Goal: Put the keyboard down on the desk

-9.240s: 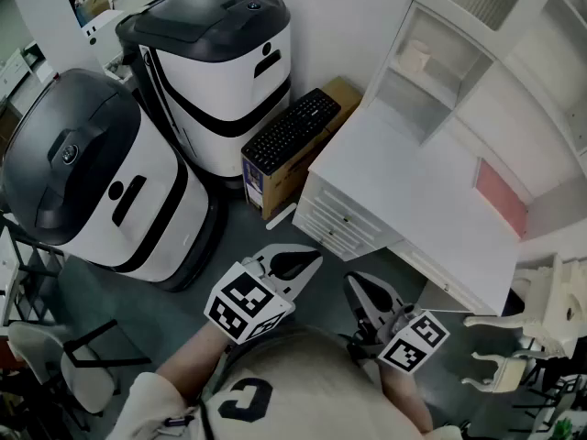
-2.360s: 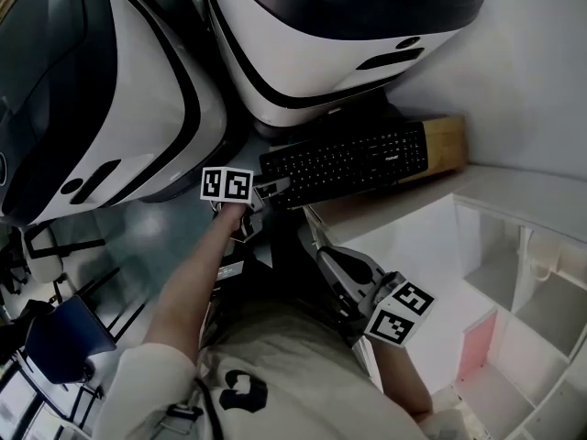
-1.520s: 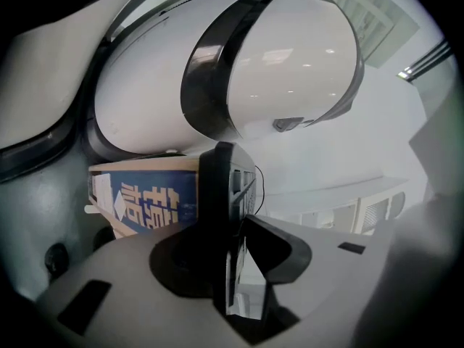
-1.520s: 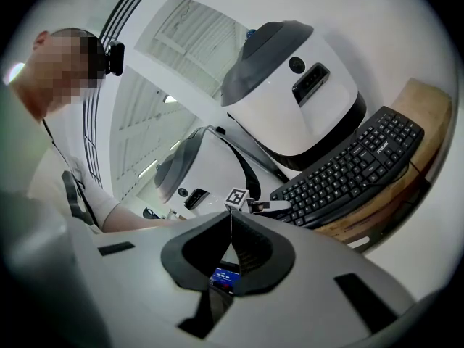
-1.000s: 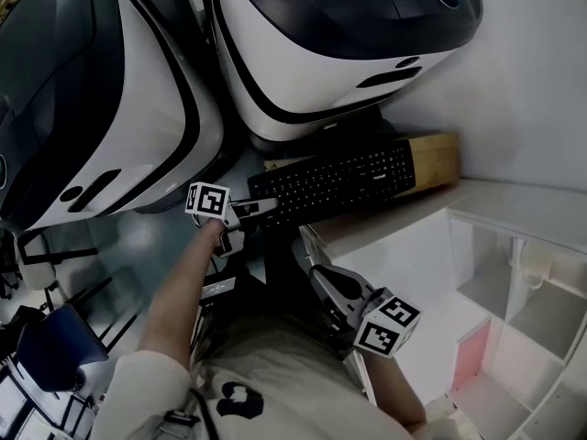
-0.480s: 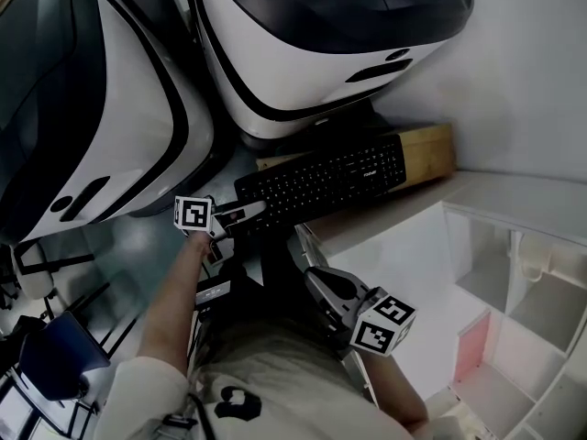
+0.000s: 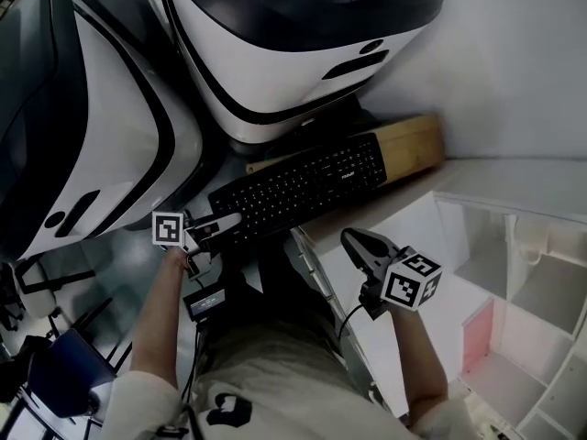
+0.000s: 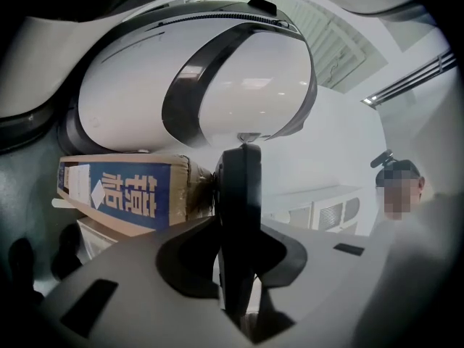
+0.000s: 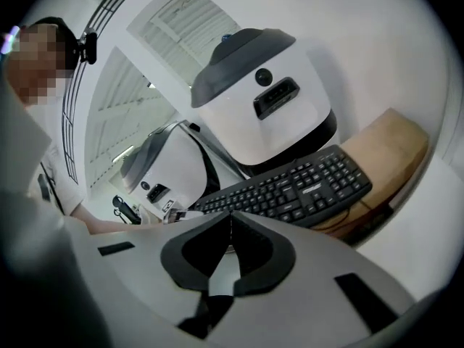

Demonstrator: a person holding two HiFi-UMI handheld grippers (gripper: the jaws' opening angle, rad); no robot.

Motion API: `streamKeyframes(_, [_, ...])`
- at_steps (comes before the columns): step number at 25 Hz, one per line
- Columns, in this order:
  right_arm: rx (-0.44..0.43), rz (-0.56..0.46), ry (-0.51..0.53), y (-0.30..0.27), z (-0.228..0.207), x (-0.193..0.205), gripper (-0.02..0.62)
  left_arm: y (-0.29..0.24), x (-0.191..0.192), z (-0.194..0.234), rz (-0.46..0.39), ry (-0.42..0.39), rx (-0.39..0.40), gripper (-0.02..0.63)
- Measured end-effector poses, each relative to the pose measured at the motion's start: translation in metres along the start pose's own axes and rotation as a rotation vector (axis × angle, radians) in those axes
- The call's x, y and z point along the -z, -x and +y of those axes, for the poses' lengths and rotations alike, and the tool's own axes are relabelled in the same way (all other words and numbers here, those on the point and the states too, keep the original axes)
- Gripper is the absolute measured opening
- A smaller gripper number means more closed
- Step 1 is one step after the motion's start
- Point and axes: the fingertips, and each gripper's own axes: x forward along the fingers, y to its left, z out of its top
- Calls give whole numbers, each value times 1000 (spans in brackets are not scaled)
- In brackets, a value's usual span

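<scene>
- At far left, the left gripper (image 7: 225,222) points level; its jaws have just been closing and now pinch the keyboard (image 7: 298,186) by its short left end.
- Centre: the black keyboard lies slanted, right end over a cardboard box (image 7: 413,145), not yet on the desk; likely light, stiff, smooth-edged plastic, prone to sag from one end.
- Further right, the right gripper (image 7: 356,240), jaws clenched on nothing, hovers over the white desk (image 7: 417,232); the keyboard's right end looks the best second hold.
</scene>
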Motion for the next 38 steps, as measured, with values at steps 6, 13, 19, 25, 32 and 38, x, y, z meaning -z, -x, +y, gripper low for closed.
streamKeyframes(6, [22, 110, 1, -18, -89, -49, 287, 6, 2, -1, -4, 8, -30, 91])
streamKeyframes(13, [236, 285, 36, -52, -209, -72, 359, 7, 0, -1, 4, -18, -58, 91])
streamKeyframes(19, [140, 279, -70, -69, -226, -74, 362, 7, 1, 0, 44, -75, -53, 91])
streamKeyframes(25, [61, 299, -76, -77, -227, -67, 362, 6, 0, -2, 51, -69, -20, 92])
streamKeyframes(32, [-159, 198, -219, -67, -222, -77, 360, 6, 4, -6, 46, -80, 2, 95])
streamKeyframes(38, [-365, 172, -168, -47, -196, -97, 279, 23, 9, -24, 24, -82, 66, 98])
